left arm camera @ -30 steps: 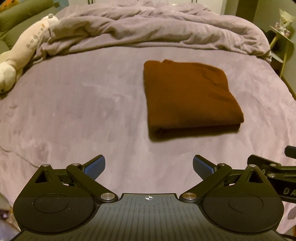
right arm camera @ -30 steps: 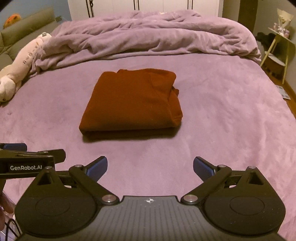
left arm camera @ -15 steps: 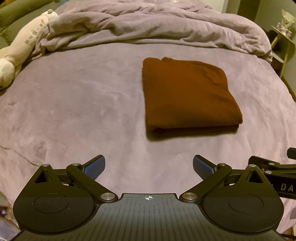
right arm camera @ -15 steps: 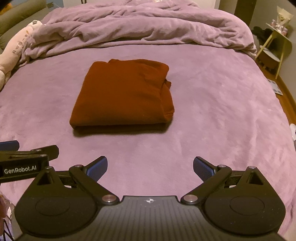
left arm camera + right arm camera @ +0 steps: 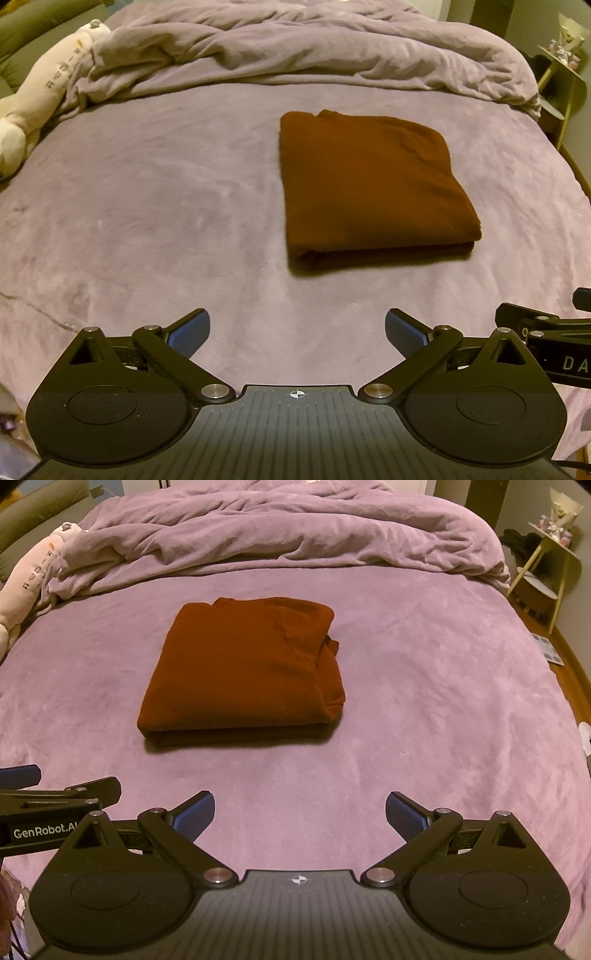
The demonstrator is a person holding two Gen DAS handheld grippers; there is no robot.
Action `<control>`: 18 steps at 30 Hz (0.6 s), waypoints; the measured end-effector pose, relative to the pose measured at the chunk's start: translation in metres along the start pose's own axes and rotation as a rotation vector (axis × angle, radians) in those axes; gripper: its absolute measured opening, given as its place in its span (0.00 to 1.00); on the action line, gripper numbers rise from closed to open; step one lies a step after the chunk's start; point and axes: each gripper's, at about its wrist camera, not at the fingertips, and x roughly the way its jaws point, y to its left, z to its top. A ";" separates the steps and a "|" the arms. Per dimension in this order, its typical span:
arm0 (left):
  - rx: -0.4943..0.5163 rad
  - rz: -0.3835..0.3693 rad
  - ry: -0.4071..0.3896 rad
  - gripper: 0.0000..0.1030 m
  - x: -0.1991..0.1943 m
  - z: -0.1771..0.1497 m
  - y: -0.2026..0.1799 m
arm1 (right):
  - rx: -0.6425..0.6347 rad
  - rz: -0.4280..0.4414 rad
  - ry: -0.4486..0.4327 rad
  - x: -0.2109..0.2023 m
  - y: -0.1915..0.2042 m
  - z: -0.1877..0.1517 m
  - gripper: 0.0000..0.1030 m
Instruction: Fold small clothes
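A rust-brown garment lies folded into a flat rectangle on the purple bed cover; it also shows in the right wrist view. My left gripper is open and empty, held near the front of the bed, well short of the garment and to its left. My right gripper is open and empty, also short of the garment's near edge. Each gripper's side shows at the edge of the other's view.
A crumpled purple duvet lies bunched across the far end of the bed. A long cream plush toy lies at the far left edge. A yellow side table stands off the bed at the right.
Both grippers have drifted slightly; the garment sits a little higher and further off in the views. The garment itself has not moved and both grippers stay open.
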 end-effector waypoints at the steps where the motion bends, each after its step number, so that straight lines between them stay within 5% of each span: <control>1: 0.001 0.000 0.000 1.00 0.000 0.000 0.000 | 0.000 -0.001 0.001 0.000 0.000 0.000 0.96; 18: -0.004 -0.002 0.006 1.00 0.001 -0.001 0.002 | -0.010 0.004 -0.003 -0.002 0.002 -0.001 0.96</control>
